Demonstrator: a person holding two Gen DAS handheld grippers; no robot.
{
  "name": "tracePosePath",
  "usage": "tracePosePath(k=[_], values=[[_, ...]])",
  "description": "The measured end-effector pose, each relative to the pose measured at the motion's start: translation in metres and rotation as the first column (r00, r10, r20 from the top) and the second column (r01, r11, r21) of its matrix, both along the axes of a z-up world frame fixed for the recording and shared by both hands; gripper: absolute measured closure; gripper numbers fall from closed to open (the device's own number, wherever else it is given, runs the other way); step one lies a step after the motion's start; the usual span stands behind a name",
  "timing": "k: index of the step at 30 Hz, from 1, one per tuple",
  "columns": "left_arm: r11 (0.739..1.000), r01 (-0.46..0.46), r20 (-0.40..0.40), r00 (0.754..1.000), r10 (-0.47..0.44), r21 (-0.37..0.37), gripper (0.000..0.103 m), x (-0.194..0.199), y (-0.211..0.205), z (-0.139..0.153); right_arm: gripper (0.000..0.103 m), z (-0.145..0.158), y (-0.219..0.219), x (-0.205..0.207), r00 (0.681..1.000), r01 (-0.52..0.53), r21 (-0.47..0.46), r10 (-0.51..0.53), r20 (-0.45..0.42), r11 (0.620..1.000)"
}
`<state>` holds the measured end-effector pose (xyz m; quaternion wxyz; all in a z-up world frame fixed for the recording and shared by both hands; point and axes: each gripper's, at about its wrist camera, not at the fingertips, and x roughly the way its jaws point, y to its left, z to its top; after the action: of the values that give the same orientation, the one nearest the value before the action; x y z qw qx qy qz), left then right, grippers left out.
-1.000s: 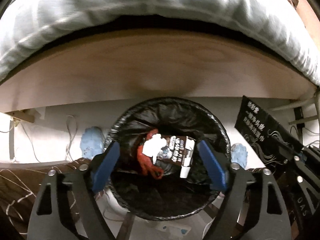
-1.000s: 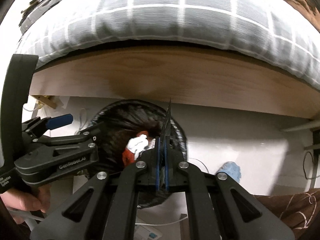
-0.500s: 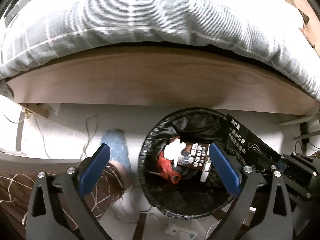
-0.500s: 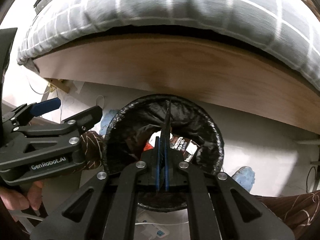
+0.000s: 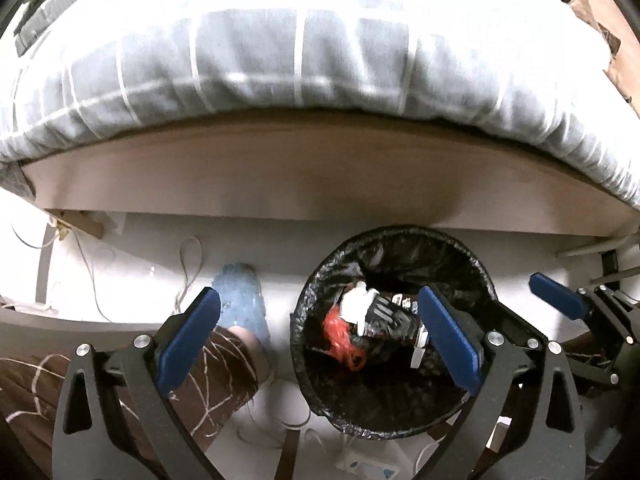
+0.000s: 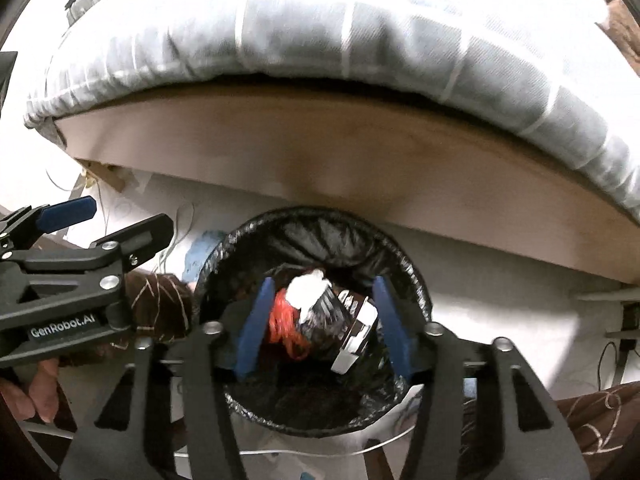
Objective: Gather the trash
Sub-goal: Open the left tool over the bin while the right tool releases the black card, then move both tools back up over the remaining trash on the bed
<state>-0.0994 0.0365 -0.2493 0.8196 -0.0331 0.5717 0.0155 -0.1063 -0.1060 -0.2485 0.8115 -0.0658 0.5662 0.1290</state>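
Since a moment ago my right gripper [image 6: 320, 320] has let go and spread, empty, its fingers framing the trash [image 6: 320, 312] down in the bin [image 6: 412, 280]. From my left gripper [image 5: 316, 332], wide apart and empty, the bin [image 5: 480, 276] sits ahead-right behind my right finger.

Glossy, crinkled black plastic bin liner [image 6: 316, 240] below my matt black fingers [image 6: 256, 328] (blue pads look rubbery); smooth wood bed frame [image 5: 320, 176].
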Motion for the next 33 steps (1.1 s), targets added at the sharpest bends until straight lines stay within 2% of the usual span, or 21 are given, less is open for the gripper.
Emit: tracePosePath(k=[7,14,24,33], values=[[1.0,0.014,0.082,0.997,-0.014,0.005,0.006,0.002,-0.001,0.033,0.026,0.04,-0.01,0.0,0.989,0.031,-0.012,-0.029,0.145,0.999],[1.0,0.018,0.197,0.98,-0.016,-0.009,0.006,0.0,-0.003,0.075,0.011,0.081,-0.018,-0.003,0.949,0.067,-0.037,-0.052,0.312,0.997],[0.999,-0.022,0.296,0.955,0.033,-0.041,0.006,0.006,0.0,0.11,0.008,0.118,-0.052,0.012,0.896,0.168,-0.015,-0.147,0.419,0.986],[0.999,-0.011,0.342,0.94,0.022,-0.034,0.006,0.039,-0.009,0.129,0.008,0.146,-0.069,0.042,0.845,0.214,-0.003,-0.183,0.502,0.977]])
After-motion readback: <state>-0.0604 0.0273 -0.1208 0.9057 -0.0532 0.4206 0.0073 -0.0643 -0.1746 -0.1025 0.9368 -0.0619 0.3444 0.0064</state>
